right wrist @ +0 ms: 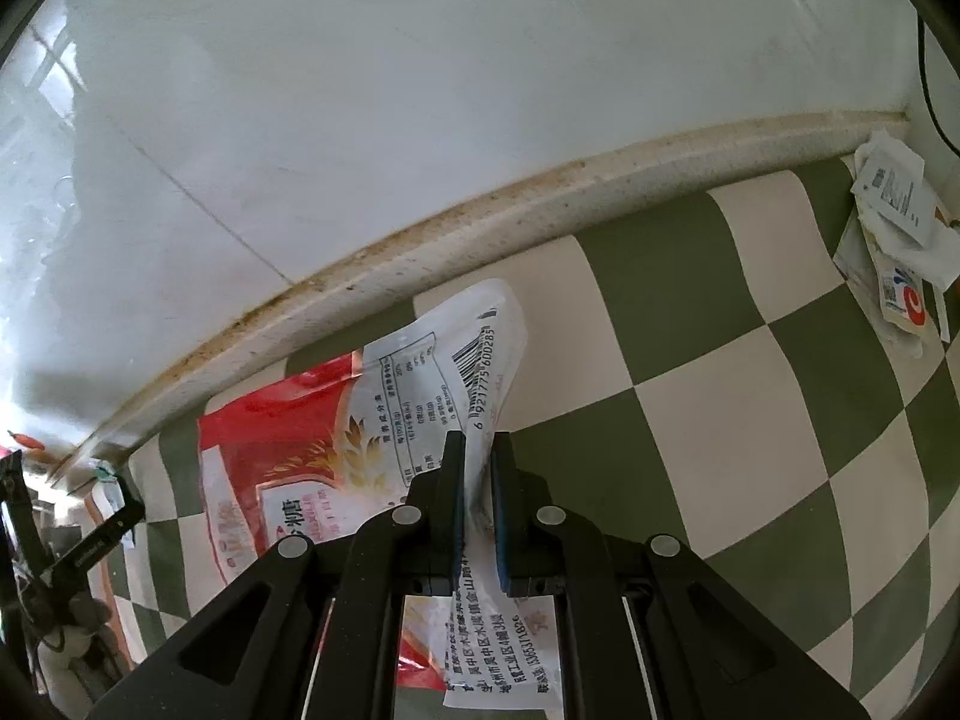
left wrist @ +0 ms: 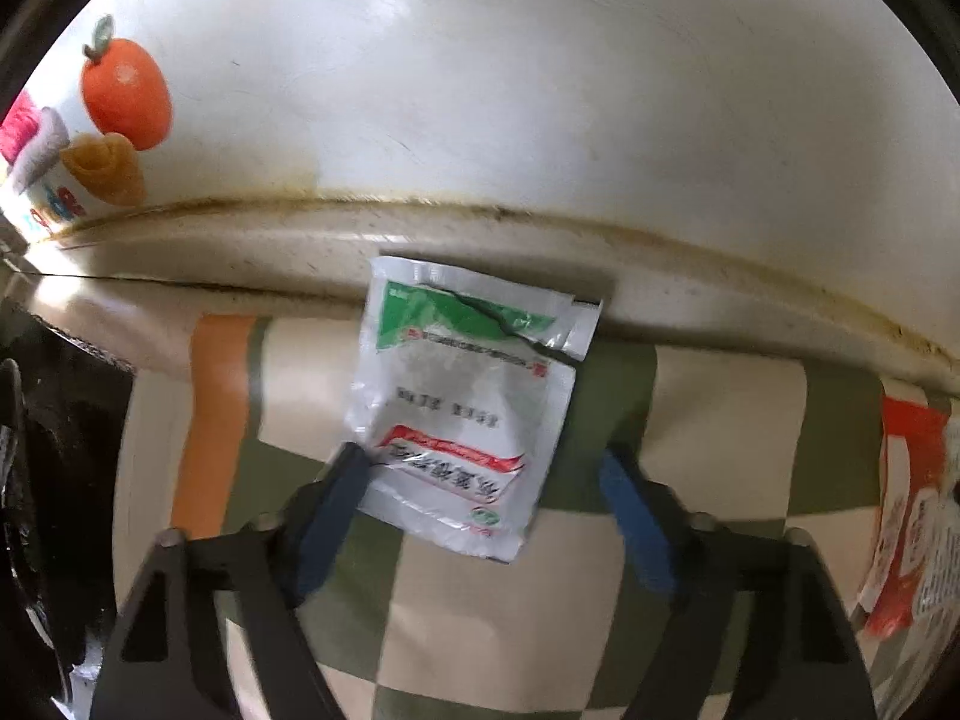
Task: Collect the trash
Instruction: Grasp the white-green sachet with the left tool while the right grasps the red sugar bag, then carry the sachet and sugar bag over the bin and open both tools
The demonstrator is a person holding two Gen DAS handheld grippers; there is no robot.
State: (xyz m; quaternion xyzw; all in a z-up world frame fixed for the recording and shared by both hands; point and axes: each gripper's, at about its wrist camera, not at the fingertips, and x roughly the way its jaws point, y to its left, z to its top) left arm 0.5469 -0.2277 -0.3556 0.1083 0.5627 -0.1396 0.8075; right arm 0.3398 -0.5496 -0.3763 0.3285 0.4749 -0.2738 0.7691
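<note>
Against the wall (right wrist: 420, 90), on the green-and-cream checkered desk (right wrist: 720, 312), the trash lies scattered. The left gripper (left wrist: 486, 480) has its blue fingers (left wrist: 636, 516) spread wide, and a white sachet (left wrist: 462, 396) with a green band and a torn top corner lies between them; the left finger touches its lower corner, the right one stands apart from it. The sachet's top end reaches the stained ledge (left wrist: 720, 276) at the foot of the wall.

The right gripper (right wrist: 479, 462) has its fingers (right wrist: 503, 504) pinched tight on a red-and-white bag (right wrist: 336, 420), gripping the white edge near the barcode, with the bag's printed end hanging down between the gripper's arms.

Only the left view shows the fruit sticker (left wrist: 123, 93) on the wall at the far left and an orange stripe (left wrist: 210, 420) in the desk covering; the red bag (left wrist: 900, 516) shows there at the right edge. Only the right view shows the heap of crumpled papers (right wrist: 894, 228) in the far corner, well apart from both grippers, and the left gripper (right wrist: 102, 534) at the left edge.
</note>
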